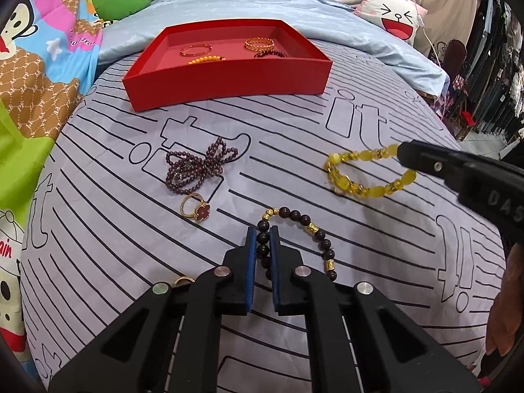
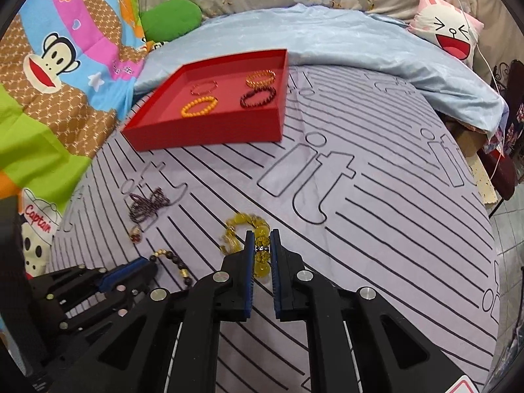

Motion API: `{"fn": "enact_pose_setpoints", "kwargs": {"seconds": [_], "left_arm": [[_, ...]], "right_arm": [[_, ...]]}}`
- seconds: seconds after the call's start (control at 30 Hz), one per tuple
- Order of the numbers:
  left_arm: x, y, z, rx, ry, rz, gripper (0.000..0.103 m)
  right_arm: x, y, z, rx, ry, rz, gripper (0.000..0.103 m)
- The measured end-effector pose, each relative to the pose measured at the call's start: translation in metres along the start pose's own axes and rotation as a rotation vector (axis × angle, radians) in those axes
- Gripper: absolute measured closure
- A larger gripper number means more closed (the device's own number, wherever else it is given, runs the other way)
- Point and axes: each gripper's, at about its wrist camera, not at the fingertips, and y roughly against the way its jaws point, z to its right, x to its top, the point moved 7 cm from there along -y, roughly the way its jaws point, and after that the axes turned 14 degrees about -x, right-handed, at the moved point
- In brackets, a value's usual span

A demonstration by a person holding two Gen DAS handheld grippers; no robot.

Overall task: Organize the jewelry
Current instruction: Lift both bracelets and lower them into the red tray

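Both grippers have a bracelet each right now. The left gripper [image 1: 263,231] has its blue-padded fingers nearly closed around the dark bead bracelet [image 1: 296,239], pinching a couple of the dark beads on its left side, with the rest of the loop and its gold spacer beads curving off to the right on the striped bedsheet [image 1: 327,177]. The right gripper [image 2: 262,234] is doing the same to the yellow bracelet [image 2: 249,235], fingers narrowed onto a chunky amber-yellow bead, and from the left wrist view the loop hangs off its tip, lifted at that end while the far end looks to touch the sheet. Still loose on the sheet: a tangled purple bead strand [image 1: 196,167] and, just below it, a gold ring with a red stone [image 1: 196,209]. There's also a small gold thing peeking out beside the left gripper's arm, can't tell what it is. The red tray [image 1: 229,82] sits further back on the bed and already has four pieces in it: a thin pink-gold bangle [image 2: 203,87], a gold chain bracelet [image 2: 261,78], an orange bead bracelet [image 2: 199,105] and a dark red bead bracelet [image 2: 257,97], all apart from each other.
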Motion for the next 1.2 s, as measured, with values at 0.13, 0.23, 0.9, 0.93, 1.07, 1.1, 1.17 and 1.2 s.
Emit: {"fn": "enact_pose_setpoints", "kwargs": {"seconds": [0.13,0.23,0.9,0.93,1.07,1.1,1.17,1.2], "left_arm": [[0.004,0.005,-0.001,-0.007,0.007,0.009,0.095],[0.007,0.009,-0.002,-0.009,0.013,0.018,0.095],[0.070,0.036,-0.024,0.016,0.007,0.111,0.095],[0.079,0.038,-0.025,0.019,-0.001,0.121,0.095],[0.115,0.044,-0.031,0.030,-0.015,0.167,0.095],[0.124,0.045,-0.033,0.029,-0.018,0.180,0.095],[0.145,0.047,-0.037,0.030,-0.023,0.206,0.095],[0.157,0.048,-0.039,0.029,-0.027,0.221,0.095]], "right_arm": [[0.012,0.015,-0.001,0.026,-0.011,0.029,0.094],[0.020,0.026,-0.002,0.043,-0.020,0.049,0.094],[0.078,0.040,-0.012,0.054,-0.005,0.147,0.094],[0.085,0.039,-0.014,0.055,-0.001,0.153,0.094],[0.113,0.032,-0.024,0.063,0.012,0.173,0.094],[0.123,0.029,-0.028,0.060,0.018,0.183,0.094],[0.137,0.024,-0.034,0.062,0.024,0.193,0.094],[0.147,0.020,-0.039,0.073,0.022,0.192,0.094]]}}
